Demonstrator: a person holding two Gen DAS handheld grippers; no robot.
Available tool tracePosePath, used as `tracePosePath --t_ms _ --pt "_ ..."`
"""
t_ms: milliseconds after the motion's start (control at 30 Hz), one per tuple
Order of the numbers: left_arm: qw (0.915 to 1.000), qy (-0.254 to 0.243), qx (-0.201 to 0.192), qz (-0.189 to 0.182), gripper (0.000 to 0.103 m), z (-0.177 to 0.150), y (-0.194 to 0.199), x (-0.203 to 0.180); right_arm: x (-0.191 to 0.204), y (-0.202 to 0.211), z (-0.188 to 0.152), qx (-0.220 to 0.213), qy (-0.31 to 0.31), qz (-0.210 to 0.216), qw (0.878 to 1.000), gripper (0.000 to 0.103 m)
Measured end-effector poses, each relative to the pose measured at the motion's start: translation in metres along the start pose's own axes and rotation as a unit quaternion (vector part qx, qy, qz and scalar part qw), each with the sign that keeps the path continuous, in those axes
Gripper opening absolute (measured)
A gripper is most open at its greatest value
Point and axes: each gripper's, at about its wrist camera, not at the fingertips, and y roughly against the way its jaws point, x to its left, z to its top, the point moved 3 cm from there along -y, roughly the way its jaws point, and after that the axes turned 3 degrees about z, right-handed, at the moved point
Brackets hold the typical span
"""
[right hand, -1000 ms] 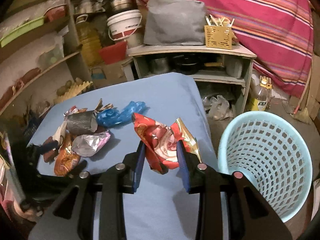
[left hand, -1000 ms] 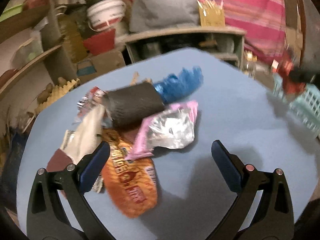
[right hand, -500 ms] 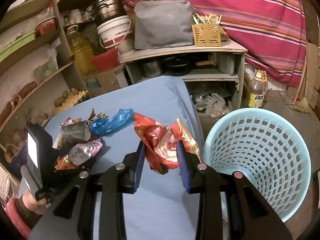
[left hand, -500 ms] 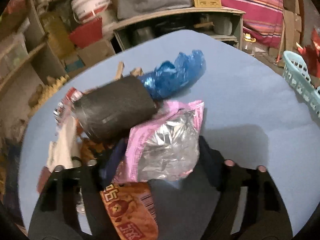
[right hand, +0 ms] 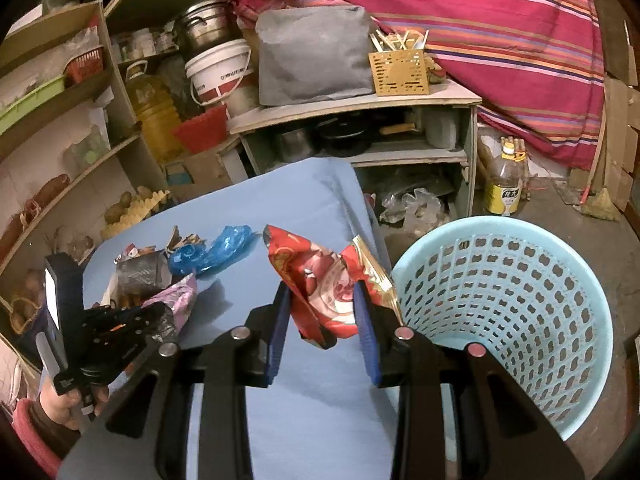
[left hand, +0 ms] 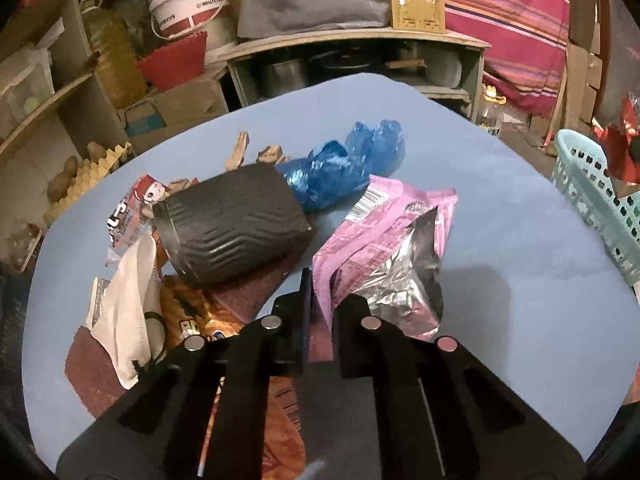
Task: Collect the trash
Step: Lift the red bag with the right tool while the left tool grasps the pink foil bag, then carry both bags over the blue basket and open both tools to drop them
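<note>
Holding the red wrapper (right hand: 320, 292) clamped in my right claw (right hand: 322, 312), I see the blue basket (right hand: 520, 300) just beside it on the right, mouth up, so I judge a short carry rightward puts the wrapper over the opening. My left claw (left hand: 320, 300) has just been closing and now pinches the near edge of the pink foil wrapper (left hand: 388, 252), whose long axis runs forward and rightward from the claw across the blue surface (left hand: 500, 248). The black cup (left hand: 232, 220) and blue bag (left hand: 344, 172) lie ahead-left of it, and the basket sits far right, nearer my right hand
</note>
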Motion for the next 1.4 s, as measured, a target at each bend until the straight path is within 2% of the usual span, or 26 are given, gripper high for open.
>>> tracePosePath --t_ms 167,267,533,700,867,967,1100,1133,1233,1267,1400 --pt "0.9996 0.007 -0.028 0.005 0.006 0.011 0.028 -0.009 -0.015 0.011 0.003 -0.012 -0.006 -0.008 1.000 0.033" --pt "0.9984 0.010 -0.055 -0.003 0.006 0.027 0.050 -0.029 -0.036 0.022 0.009 -0.025 -0.020 -0.021 0.999 0.033" --pt "0.9923 -0.024 -0.105 -0.061 0.006 0.067 0.080 -0.133 -0.113 0.042 0.017 -0.030 -0.051 -0.080 0.995 0.033" --pt "0.9875 -0.025 -0.101 -0.119 0.006 0.081 0.072 -0.203 -0.148 0.044 0.014 -0.021 -0.044 -0.103 0.993 0.033" --pt "0.9848 -0.021 -0.076 -0.155 0.006 0.085 0.051 -0.247 -0.166 0.045 0.012 -0.023 -0.057 -0.111 0.992 0.033" --pt "0.9853 -0.032 -0.071 -0.152 0.007 0.085 0.039 -0.268 -0.173 0.047 0.012 -0.028 -0.063 -0.118 0.991 0.033" --pt "0.9854 -0.036 -0.059 -0.156 0.008 0.088 0.028 -0.275 -0.183 0.047 0.011 -0.028 -0.080 -0.115 0.990 0.033" --pt "0.9854 -0.037 -0.054 -0.157 0.014 0.088 0.025 -0.276 -0.185 0.046 0.009 -0.027 -0.081 -0.116 0.990 0.033" --pt "0.9856 -0.031 -0.056 -0.156 0.048 0.089 0.026 -0.272 -0.185 0.044 0.007 -0.023 -0.079 -0.117 0.990 0.033" --pt "0.9854 -0.029 -0.062 -0.156 0.055 0.088 0.029 -0.270 -0.185 0.044 0.007 -0.023 -0.079 -0.117 0.990 0.033" --pt "0.9858 -0.032 -0.066 -0.151 0.064 0.086 0.037 -0.260 -0.183 0.042 0.008 -0.022 -0.081 -0.117 0.990 0.033"
